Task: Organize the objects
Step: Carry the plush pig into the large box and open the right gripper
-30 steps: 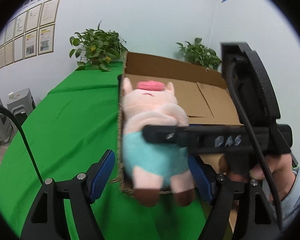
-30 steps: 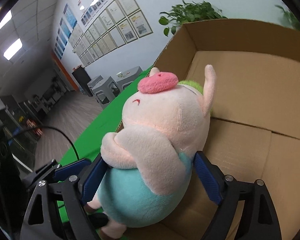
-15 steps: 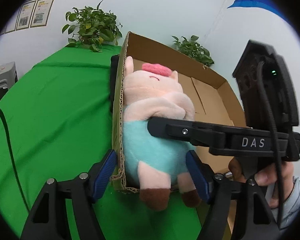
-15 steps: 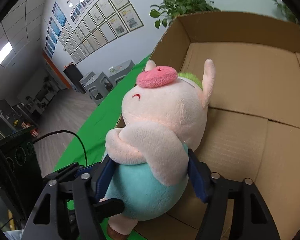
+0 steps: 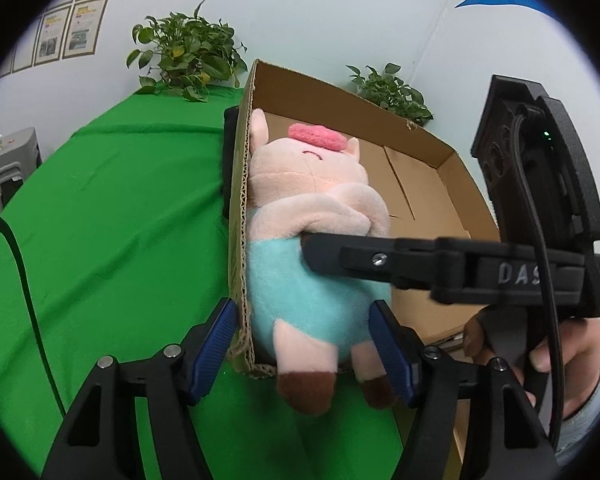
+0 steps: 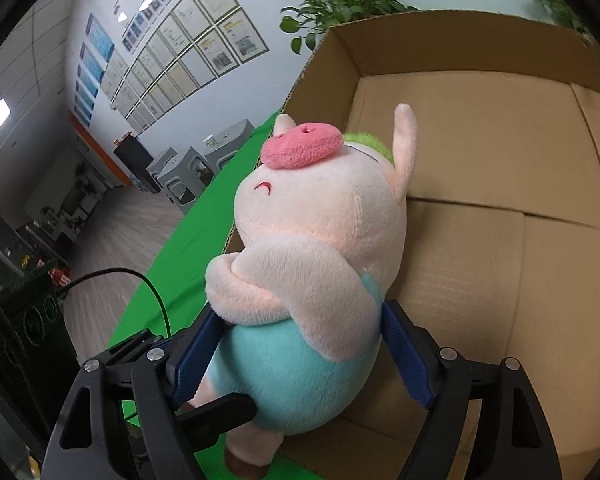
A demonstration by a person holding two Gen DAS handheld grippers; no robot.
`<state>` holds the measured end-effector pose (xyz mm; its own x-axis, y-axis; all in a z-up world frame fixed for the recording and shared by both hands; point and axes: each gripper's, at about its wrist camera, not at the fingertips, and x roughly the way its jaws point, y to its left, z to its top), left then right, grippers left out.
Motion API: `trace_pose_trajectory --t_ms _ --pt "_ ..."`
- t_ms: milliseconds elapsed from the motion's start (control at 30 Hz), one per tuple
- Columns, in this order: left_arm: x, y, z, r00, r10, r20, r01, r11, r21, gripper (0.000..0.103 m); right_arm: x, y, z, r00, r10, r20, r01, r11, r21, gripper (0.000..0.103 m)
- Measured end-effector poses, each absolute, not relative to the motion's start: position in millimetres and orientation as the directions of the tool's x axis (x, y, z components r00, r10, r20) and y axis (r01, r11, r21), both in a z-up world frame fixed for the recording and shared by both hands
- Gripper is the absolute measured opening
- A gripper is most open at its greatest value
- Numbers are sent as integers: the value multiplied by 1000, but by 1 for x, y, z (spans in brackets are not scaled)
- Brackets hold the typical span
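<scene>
Right wrist view, right gripper (image 6: pixel 296 364) jaws opening around plush pig (image 6: pixel 312 280), left gripper (image 5: pixel 300 344) closing astride pig and cardboard box (image 5: pixel 240 216) wall.

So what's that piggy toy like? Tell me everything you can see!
The piggy toy is soft, fuzzy plush: pale pink, with a darker pink snout, two pointy ears, a green tuft on its head, a teal belly and brown-tipped feet. It lies on its back at the left edge of the cardboard box, snout up, feet poking out over the near edge. The right tongs straddle its belly, jaws opening.
</scene>
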<state>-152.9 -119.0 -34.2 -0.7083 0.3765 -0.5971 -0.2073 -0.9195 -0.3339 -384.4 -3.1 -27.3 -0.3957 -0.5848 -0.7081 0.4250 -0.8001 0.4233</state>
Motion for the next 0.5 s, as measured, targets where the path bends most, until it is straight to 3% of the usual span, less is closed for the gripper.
trace_pose_trajectory --t_ms 133,233,333,500 --pt "-137 -113 -23 -741 308 -596 -189 -948 -255 68 -365 9 -7 -457 -576 -678 411 -812 414 103" --pt "-124 -114 -13 -775 252 -579 -141 -963 -230 69 -335 38 6 -553 -500 -666 371 -864 341 103" --pt "-106 -108 2 -817 187 -546 -104 -978 -180 80 -302 60 18 -618 -429 -659 327 -902 281 103" --pt "-77 -84 23 -852 157 -499 -123 -987 -100 80 -236 115 35 -726 -290 -624 228 -957 180 103"
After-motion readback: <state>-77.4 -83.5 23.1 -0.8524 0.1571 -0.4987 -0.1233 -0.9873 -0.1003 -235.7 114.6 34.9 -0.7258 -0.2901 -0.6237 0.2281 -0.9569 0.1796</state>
